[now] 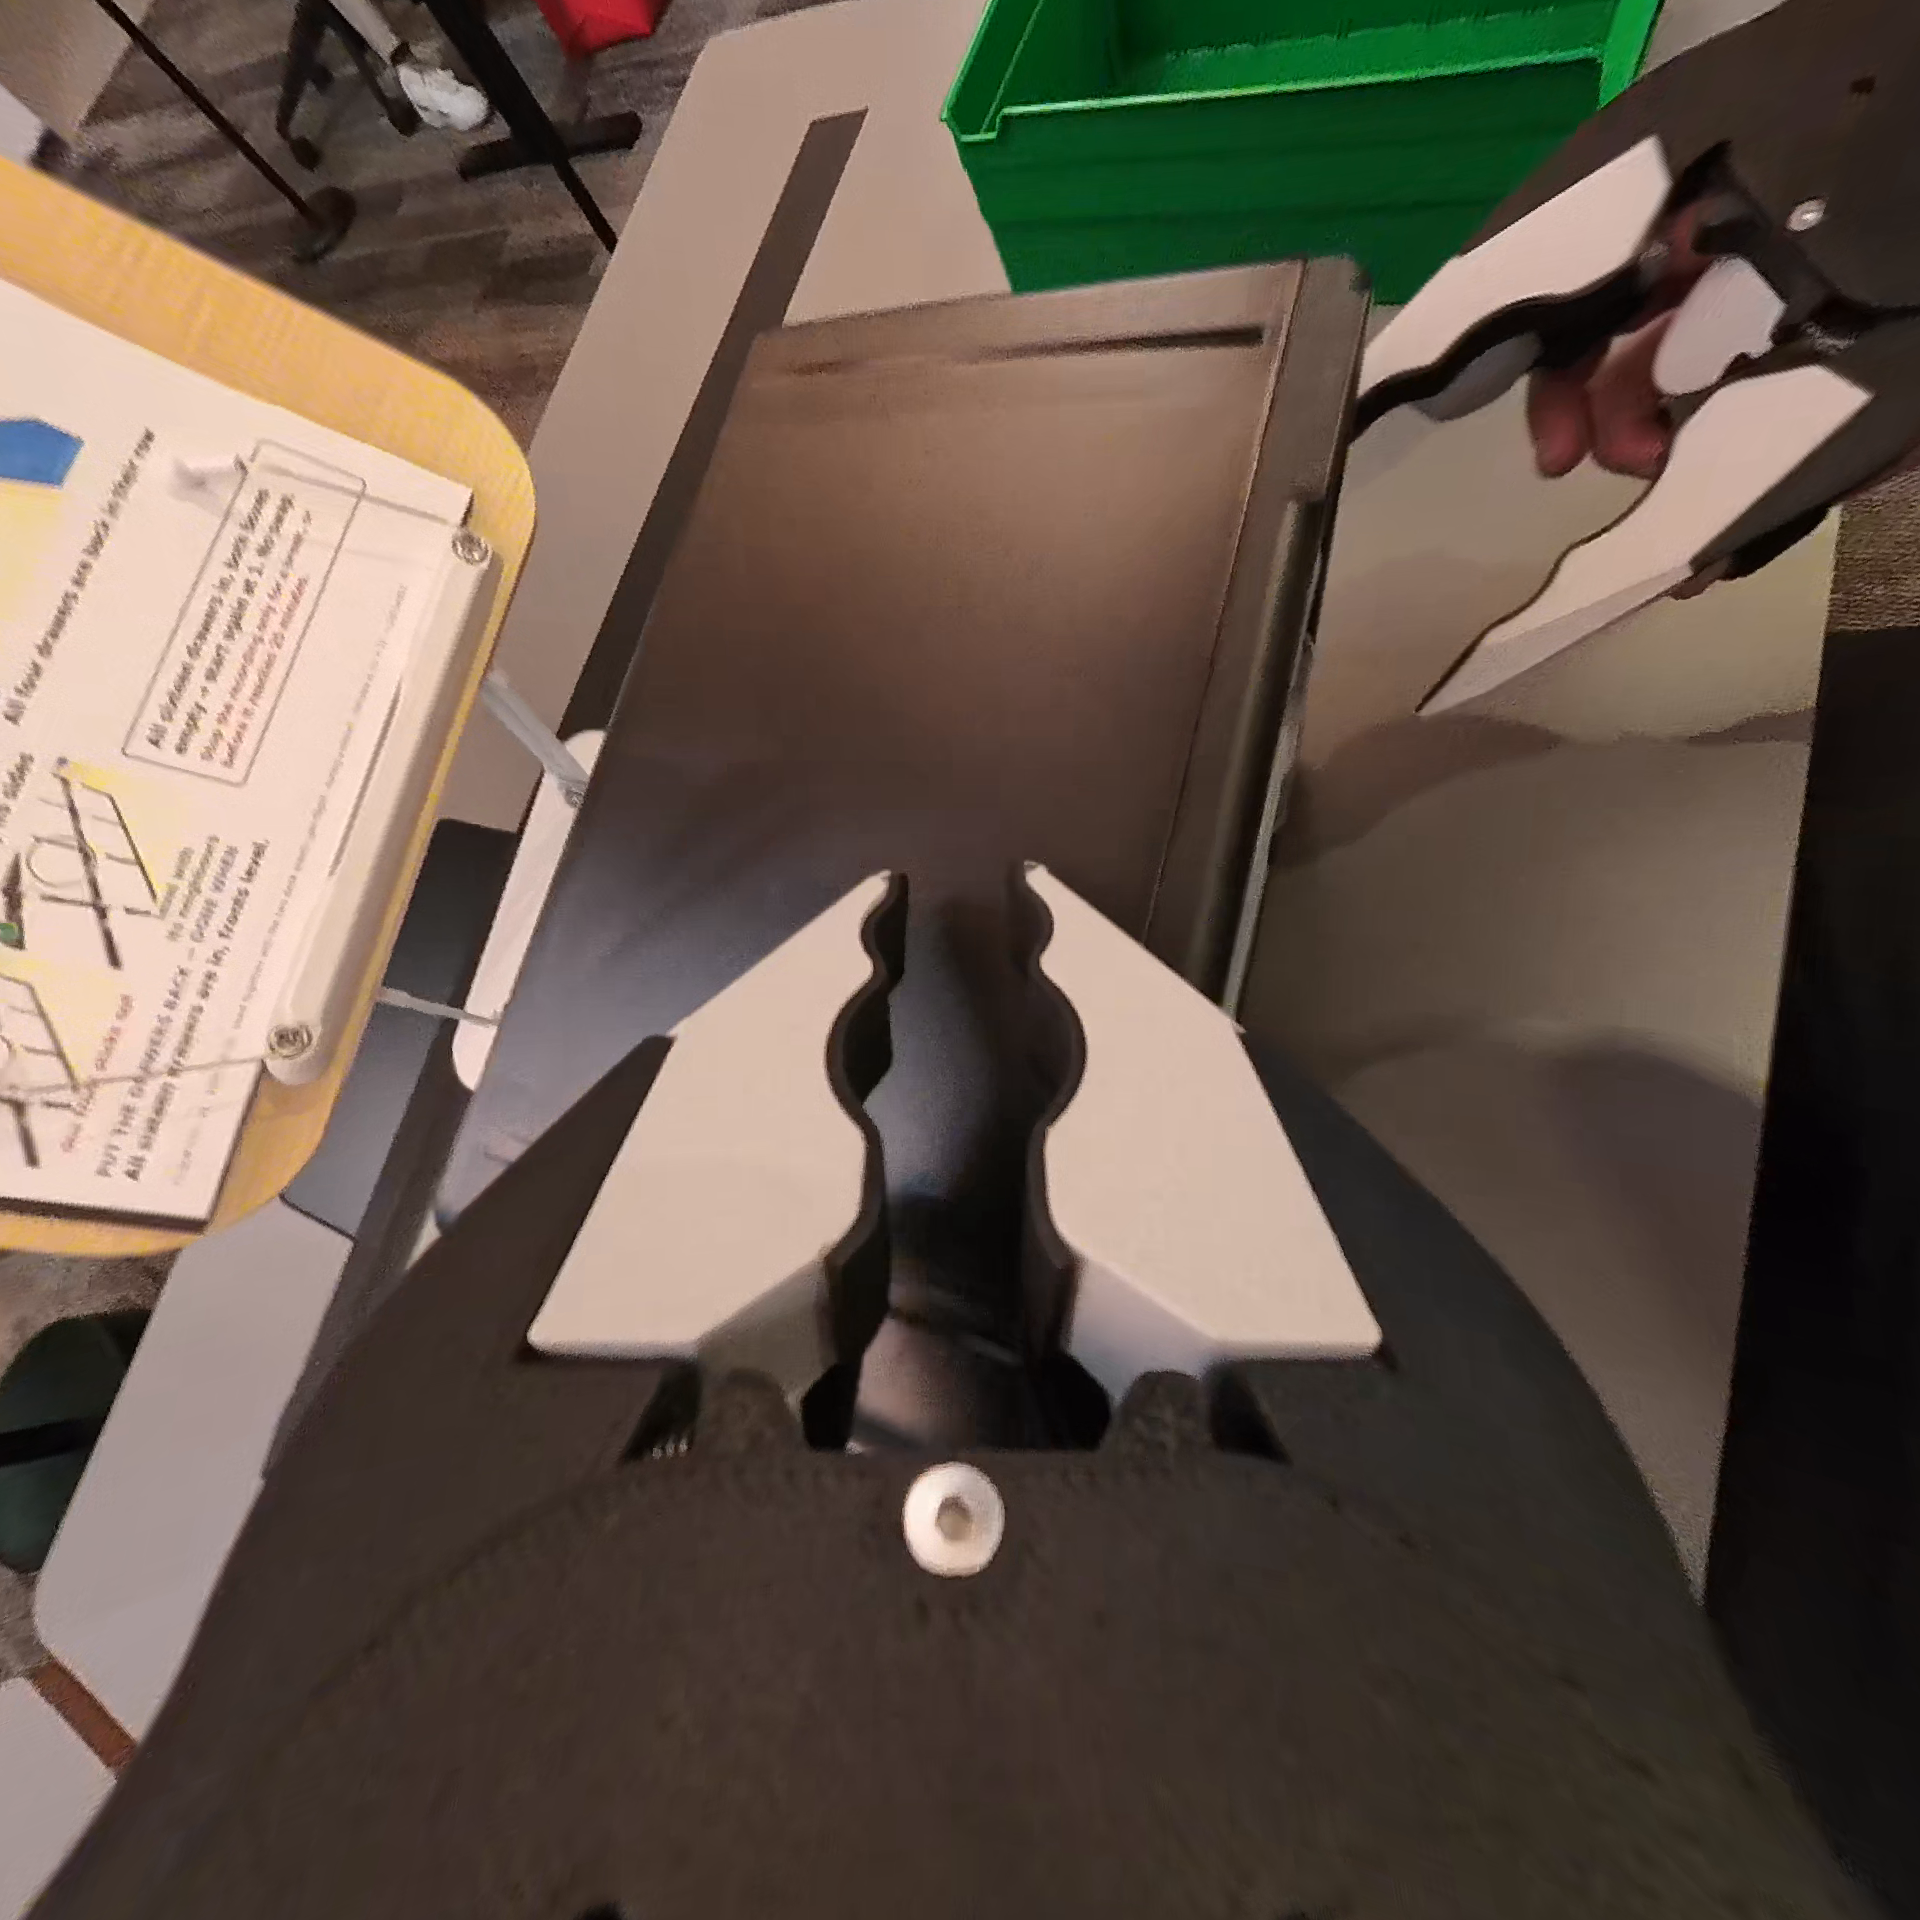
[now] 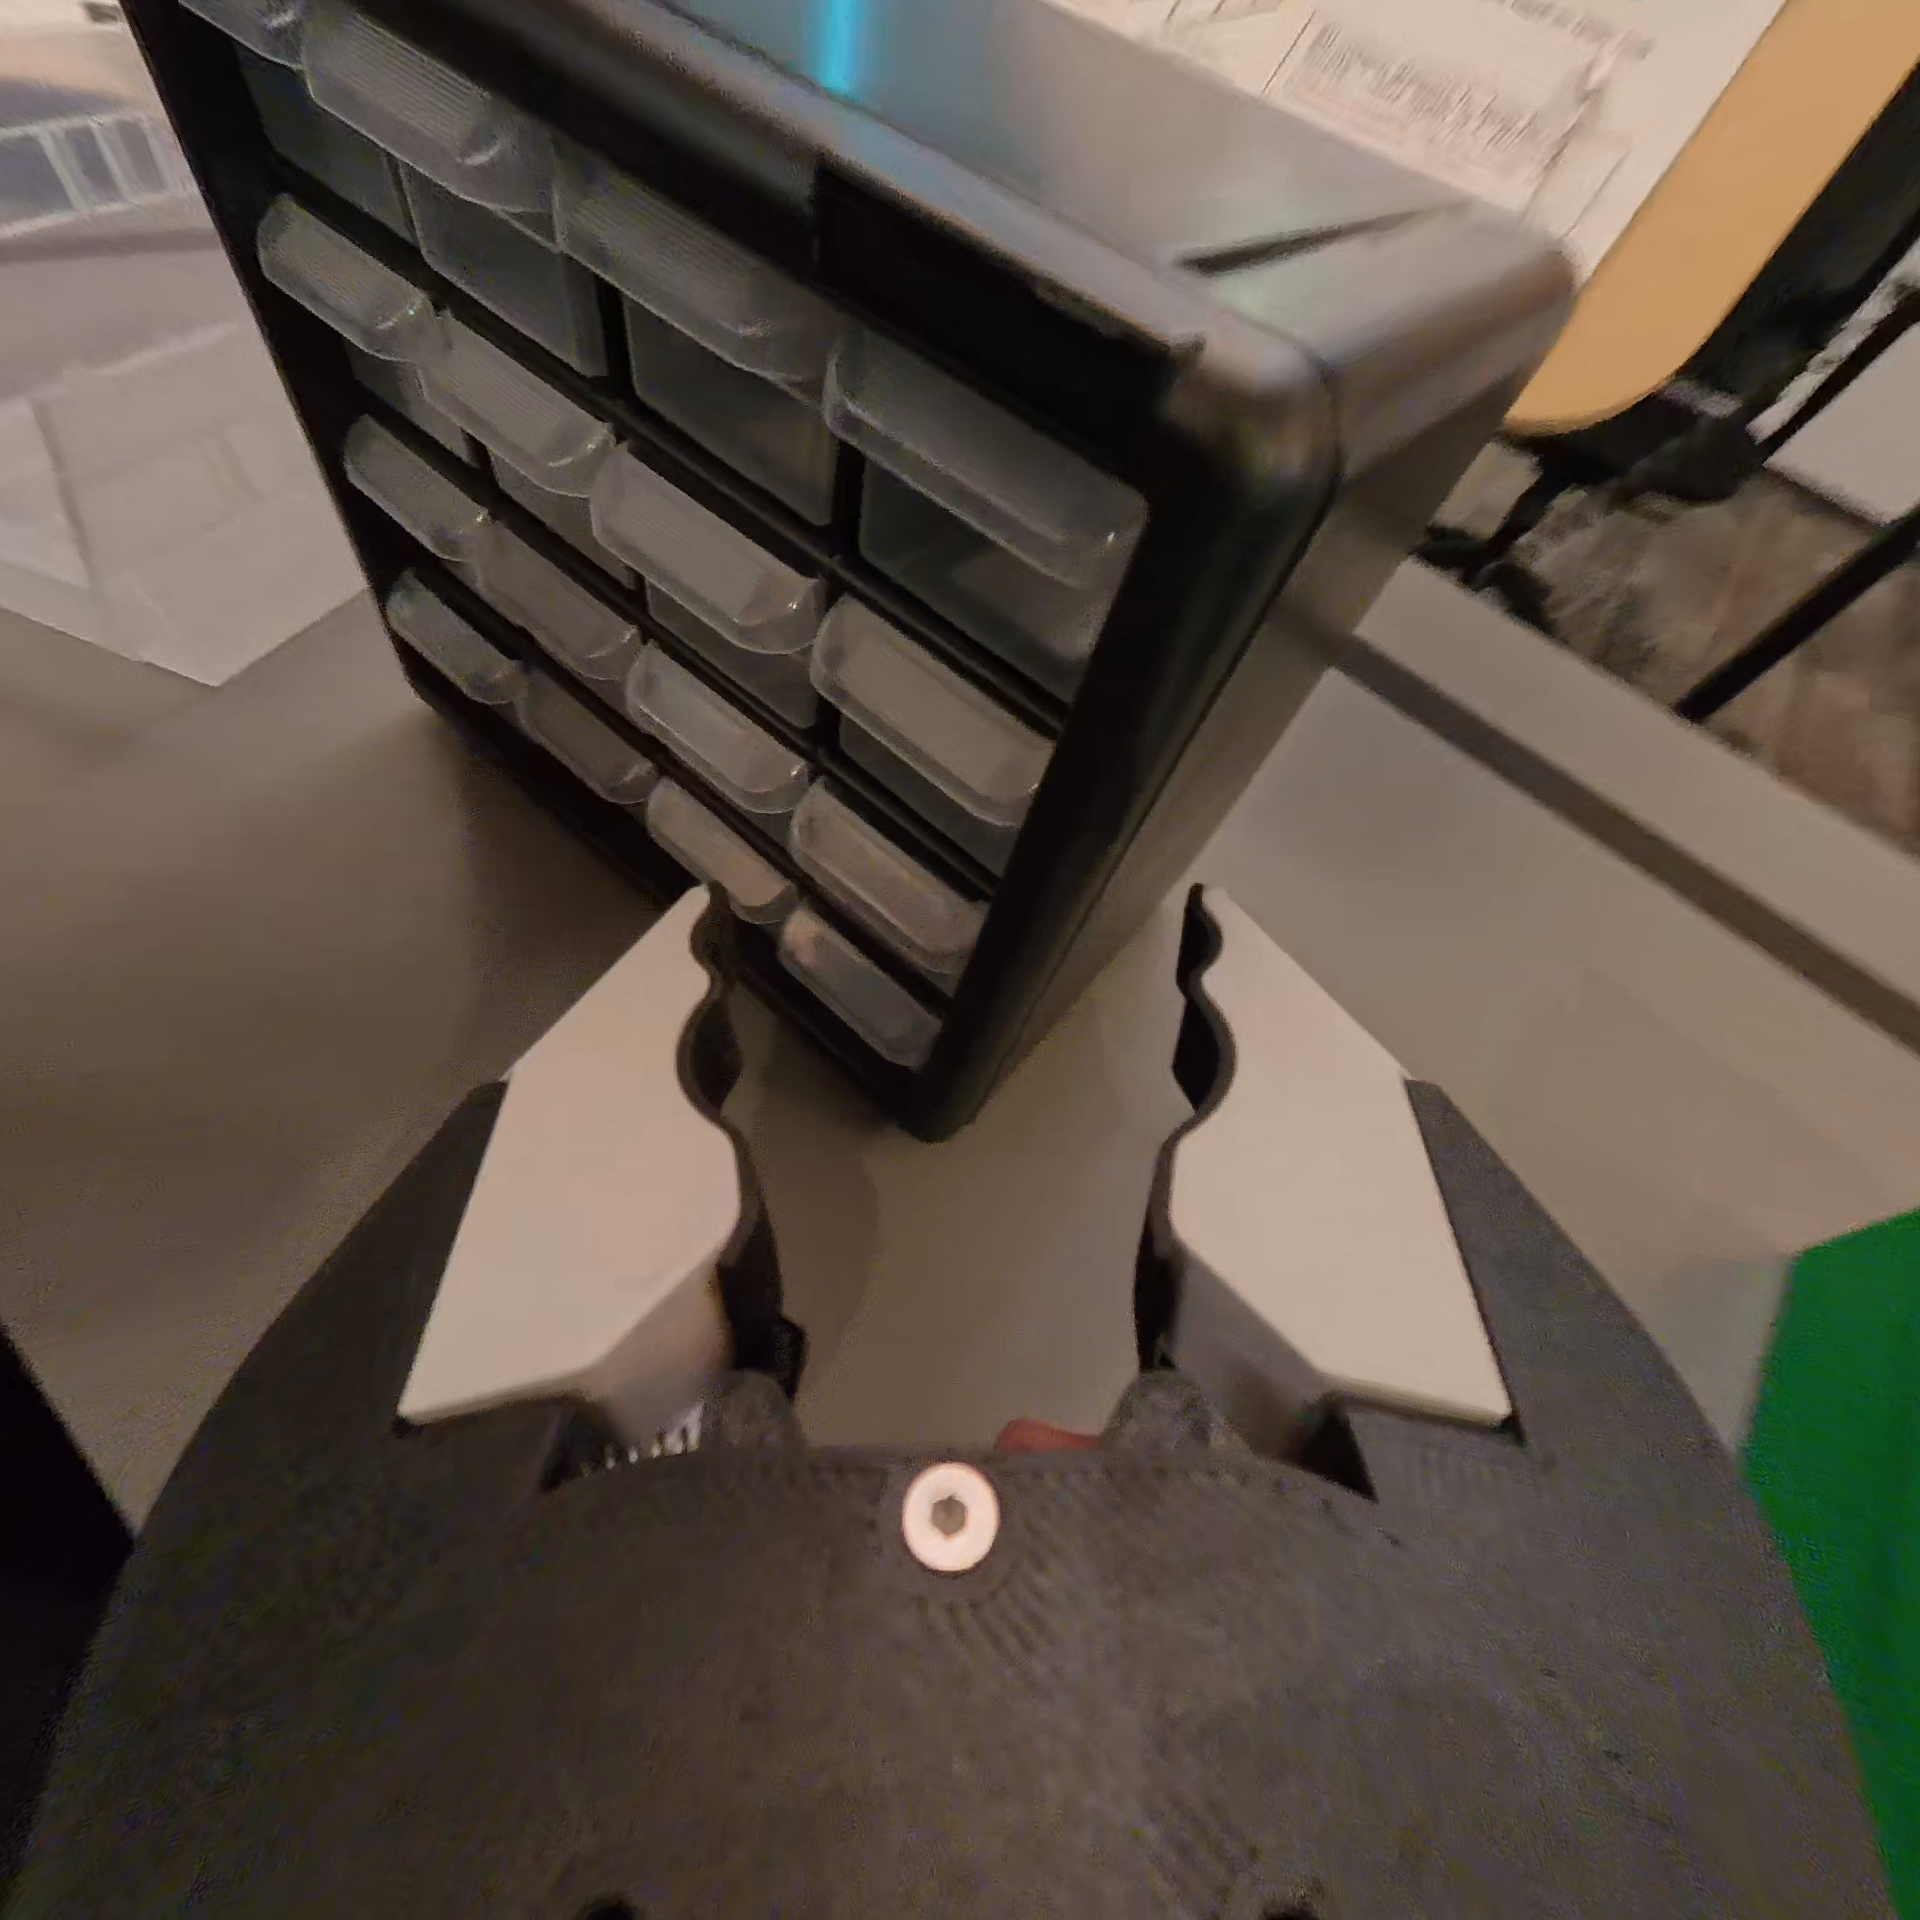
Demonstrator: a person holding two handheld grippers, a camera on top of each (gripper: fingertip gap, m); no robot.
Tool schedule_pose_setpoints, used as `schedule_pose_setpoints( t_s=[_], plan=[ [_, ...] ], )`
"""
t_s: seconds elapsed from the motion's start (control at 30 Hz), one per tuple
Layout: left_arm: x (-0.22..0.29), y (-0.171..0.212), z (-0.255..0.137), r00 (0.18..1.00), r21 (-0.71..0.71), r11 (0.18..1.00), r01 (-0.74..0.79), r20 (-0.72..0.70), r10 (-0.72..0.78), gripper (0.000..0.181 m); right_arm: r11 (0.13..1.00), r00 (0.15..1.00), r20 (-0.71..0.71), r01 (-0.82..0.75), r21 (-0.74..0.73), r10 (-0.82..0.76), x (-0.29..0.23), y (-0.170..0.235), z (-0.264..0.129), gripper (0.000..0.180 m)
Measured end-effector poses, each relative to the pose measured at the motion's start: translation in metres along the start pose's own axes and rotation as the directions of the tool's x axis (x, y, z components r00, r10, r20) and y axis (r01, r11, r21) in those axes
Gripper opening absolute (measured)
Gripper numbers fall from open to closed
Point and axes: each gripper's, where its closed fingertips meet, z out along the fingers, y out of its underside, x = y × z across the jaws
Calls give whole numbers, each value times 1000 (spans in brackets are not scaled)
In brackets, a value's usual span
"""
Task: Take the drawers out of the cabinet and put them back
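Note:
The black cabinet [image 2: 1226, 436] stands on the grey table [image 2: 260, 935]. It holds several rows of clear drawers [image 2: 977, 499]. The slot at the right end of its top row [image 2: 987, 260] looks dark and empty. My right gripper [image 2: 951, 914] is open and empty, close in front of the bottom drawers. It also shows in the left wrist view [image 1: 1392, 551], held by a hand [image 1: 1600, 416]. My left gripper [image 1: 961, 883] sits over the cabinet's glossy top [image 1: 935, 582]. Its jaws are nearly closed with only a narrow gap, and I see nothing held between them.
A green bin [image 1: 1247, 135] stands on the table behind the cabinet, and its edge shows in the right wrist view [image 2: 1849, 1507]. A yellow-edged board with a printed sheet [image 1: 208, 727] is at the left. Chair and stand legs [image 1: 312, 125] are on the carpet beyond.

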Motion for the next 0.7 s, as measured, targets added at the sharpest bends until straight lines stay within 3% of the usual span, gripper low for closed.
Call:
schedule_pose_setpoints(
  t_s=[0.03,0.17,0.33,0.57,0.7],
  plan=[
    [-2,-6,2,1000,6,1000,-11,13,11,19,999,999,-35,34,14,-33,3,-3,-5,79],
    [-10,-34,19,1000,39,999,-19,8,19,23,977,961,-201,205,65,-189,12,-25,-23,67],
    [-23,-52,57,999,-6,999,36,-24,-37,35,872,814,-394,486,57,-428,7,-58,-34,40],
    [-26,-67,94,999,-18,999,44,-28,-44,35,725,630,-434,683,-84,-644,7,-59,-14,22],
    [-33,-67,99,999,-23,999,43,8,-42,30,670,550,-473,732,-124,-688,13,-63,-13,11]
  ],
)
